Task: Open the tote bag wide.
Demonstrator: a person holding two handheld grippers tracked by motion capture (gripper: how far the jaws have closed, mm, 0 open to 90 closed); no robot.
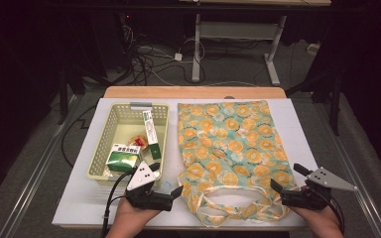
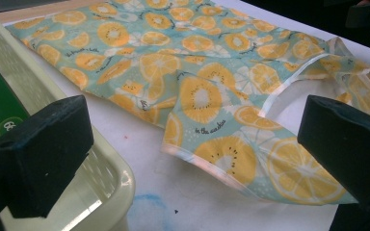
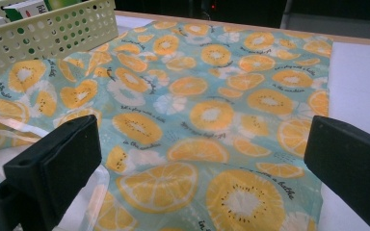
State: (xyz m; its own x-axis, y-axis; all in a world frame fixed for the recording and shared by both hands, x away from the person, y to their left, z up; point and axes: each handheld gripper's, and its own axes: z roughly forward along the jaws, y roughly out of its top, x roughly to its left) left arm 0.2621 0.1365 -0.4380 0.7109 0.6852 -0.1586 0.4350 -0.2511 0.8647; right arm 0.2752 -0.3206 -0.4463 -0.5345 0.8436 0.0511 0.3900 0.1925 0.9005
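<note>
On the table point(image 1: 74, 198) the bag point(image 1: 233, 148) lies flat just right of the basket point(image 1: 99, 148), which holds a carton point(image 1: 122, 157) and a tube box point(image 1: 151, 133).

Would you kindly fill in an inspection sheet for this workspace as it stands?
Surface: white table top, faint blue smudge near the basket.
Job's things: fruit-print cloth bag lying flat, handles toward the person.
Clutter: pale yellow basket holding a green box, a long narrow carton and a small red item.
Grippers: left tool and right tool open, at the bag's near edge, holding nothing.
Cables: one trails from the left tool; several on the floor behind.
Surroundings: dark room, desk legs.
</note>
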